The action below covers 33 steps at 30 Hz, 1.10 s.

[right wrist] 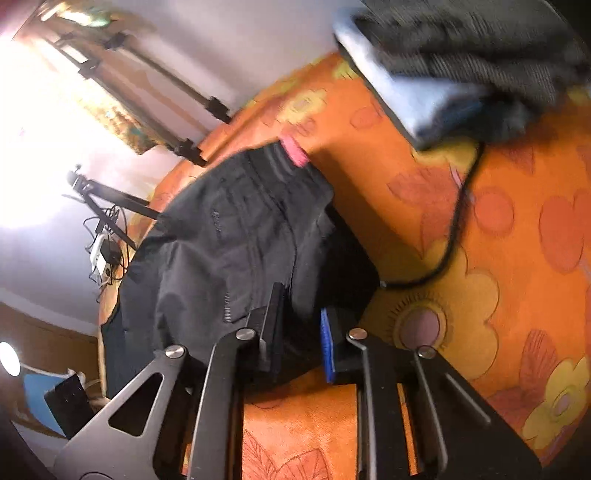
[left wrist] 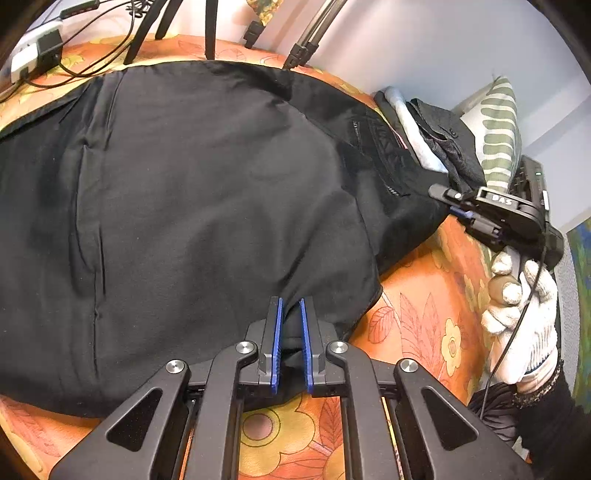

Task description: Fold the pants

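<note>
Black pants (left wrist: 203,203) lie spread over an orange floral bedspread (left wrist: 424,295). My left gripper (left wrist: 291,306) is shut on a bunched fold at their near edge, and black cloth fills the gap between its blue pads. In the left wrist view, my right gripper (left wrist: 448,201) sits at the pants' right end, held by a white-gloved hand (left wrist: 528,314). The right wrist view is blurred. There the pants (right wrist: 240,240) show a zipper and waistband, and my right gripper (right wrist: 301,306) is closed on their dark edge.
Folded clothes (left wrist: 436,140) are stacked beside a green-striped pillow (left wrist: 500,136) at the far right; the stack (right wrist: 461,66) is also in the right wrist view. Tripod legs (left wrist: 210,29) and a power adapter (left wrist: 37,51) with cables stand at the far edge. A black cable (right wrist: 454,229) crosses the bedspread (right wrist: 498,240).
</note>
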### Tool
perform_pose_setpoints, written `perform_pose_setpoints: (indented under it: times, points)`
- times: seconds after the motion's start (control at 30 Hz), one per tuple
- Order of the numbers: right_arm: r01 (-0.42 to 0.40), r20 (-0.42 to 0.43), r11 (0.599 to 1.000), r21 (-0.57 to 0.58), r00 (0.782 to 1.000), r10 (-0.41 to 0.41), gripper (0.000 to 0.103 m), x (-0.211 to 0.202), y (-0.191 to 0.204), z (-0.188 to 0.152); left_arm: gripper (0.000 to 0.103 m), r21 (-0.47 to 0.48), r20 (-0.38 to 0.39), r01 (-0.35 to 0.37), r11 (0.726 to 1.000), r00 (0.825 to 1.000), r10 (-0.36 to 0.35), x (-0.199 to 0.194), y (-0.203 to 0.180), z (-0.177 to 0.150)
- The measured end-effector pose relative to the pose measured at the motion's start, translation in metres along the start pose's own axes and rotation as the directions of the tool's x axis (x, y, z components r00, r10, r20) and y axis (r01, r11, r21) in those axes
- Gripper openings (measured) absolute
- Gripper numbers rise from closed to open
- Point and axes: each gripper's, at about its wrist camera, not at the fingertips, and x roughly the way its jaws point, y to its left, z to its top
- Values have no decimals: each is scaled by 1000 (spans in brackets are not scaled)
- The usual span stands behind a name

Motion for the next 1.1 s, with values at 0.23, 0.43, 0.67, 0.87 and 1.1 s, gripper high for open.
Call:
perform_pose_setpoints:
  times: [0.23, 0.43, 0.67, 0.87, 1.1]
  points:
    - [160, 134, 965, -209, 982, -134, 12, -23, 26, 0, 8, 20, 9, 3, 1000, 1000, -3, -2, 1, -2]
    - [252, 87, 930, -269, 967, -238, 19, 2, 20, 1, 8, 13, 4, 11, 1000, 1000, -11, -2, 2, -1]
    - [330, 240, 892, -309, 935, -263, 43, -38, 40, 3, 8, -37, 27, 1, 999, 1000, 0, -18, 11, -3]
    - [243, 202, 870, -428, 964, -170, 43, -40, 80, -16, 9, -90, 145, -88, 992, 984, 101, -79, 44, -8]
    - [58, 107, 834, -549, 994, 1, 49, -39, 139, -48, 27, -242, 207, -203, 949, 944, 255, -143, 112, -31]
